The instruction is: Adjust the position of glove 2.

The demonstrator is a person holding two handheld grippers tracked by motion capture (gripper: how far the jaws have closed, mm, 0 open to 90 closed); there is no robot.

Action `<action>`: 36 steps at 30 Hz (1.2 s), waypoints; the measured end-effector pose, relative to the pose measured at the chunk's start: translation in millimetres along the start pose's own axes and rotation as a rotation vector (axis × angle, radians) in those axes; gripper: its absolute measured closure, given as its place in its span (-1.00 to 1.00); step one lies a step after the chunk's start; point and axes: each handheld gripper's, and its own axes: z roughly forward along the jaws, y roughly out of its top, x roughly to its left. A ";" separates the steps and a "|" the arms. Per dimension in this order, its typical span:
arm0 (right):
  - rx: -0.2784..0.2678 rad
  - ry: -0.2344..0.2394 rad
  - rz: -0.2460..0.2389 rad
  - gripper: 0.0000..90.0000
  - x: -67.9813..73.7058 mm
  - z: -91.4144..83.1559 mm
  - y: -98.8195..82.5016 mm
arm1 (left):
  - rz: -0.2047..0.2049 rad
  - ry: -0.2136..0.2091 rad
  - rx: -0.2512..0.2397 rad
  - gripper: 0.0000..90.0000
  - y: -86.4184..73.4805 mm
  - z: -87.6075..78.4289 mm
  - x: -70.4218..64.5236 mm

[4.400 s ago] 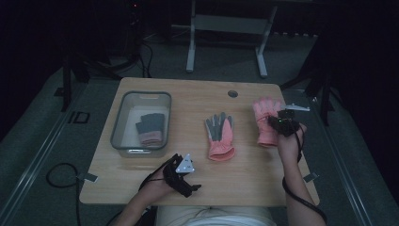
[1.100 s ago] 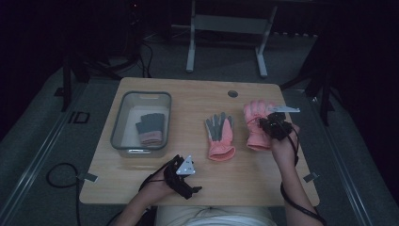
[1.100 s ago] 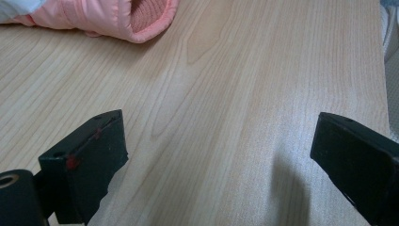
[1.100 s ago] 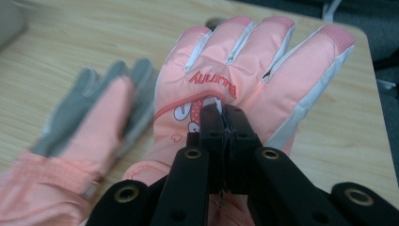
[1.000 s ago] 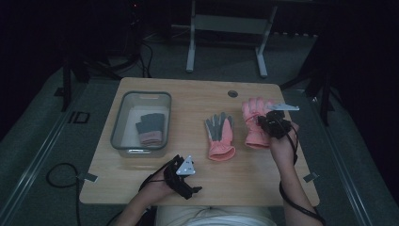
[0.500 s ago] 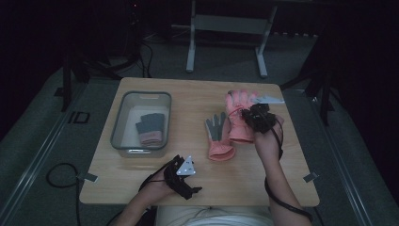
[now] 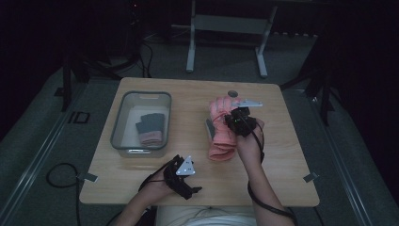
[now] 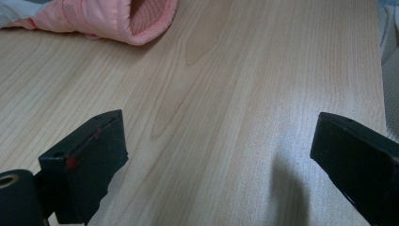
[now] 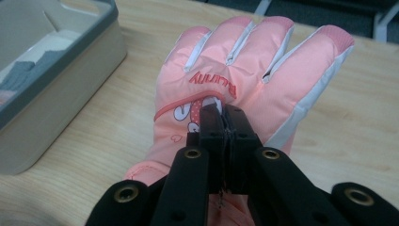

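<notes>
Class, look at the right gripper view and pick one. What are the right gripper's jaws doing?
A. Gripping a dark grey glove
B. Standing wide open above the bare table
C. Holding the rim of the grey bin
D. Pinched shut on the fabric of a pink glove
D: in the right gripper view the right gripper has its jaws pressed together on the back of the pink glove.

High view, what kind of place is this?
Likely a dark recording studio or lab: one wooden table lit amid darkness, cables on the carpet, metal stand legs behind.
</notes>
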 end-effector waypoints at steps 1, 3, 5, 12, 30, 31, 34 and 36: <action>0.004 -0.001 0.006 0.95 0.9 1.6 -2.0 | 0.003 0.000 0.000 -0.92 0.2 0.1 -0.2; 0.024 -0.005 0.008 0.95 2.8 7.9 -7.4 | 0.004 -0.001 0.000 -0.92 0.6 0.6 -0.6; 0.037 -0.015 0.008 0.95 4.2 13.2 -11.0 | 0.009 -0.001 0.006 -0.92 1.1 0.4 -1.0; 0.092 -0.030 0.001 0.95 3.5 36.2 -21.3 | 0.005 -0.003 0.002 -0.92 0.7 0.4 -0.6; 0.127 0.023 0.001 0.81 -0.2 65.2 -32.7 | -0.016 0.014 -0.008 -0.92 2.5 1.6 -1.6; 0.117 0.036 0.001 0.76 -0.9 62.0 -31.4 | -0.025 0.018 -0.014 -0.92 2.7 1.1 -1.3; 0.079 0.074 -0.026 0.57 -3.2 53.1 -26.8 | -0.072 0.031 -0.051 -0.93 4.2 -2.4 0.8; 0.061 0.068 -0.080 0.52 -3.3 47.0 -23.2 | -0.106 0.031 -0.080 -0.93 7.3 -6.3 3.0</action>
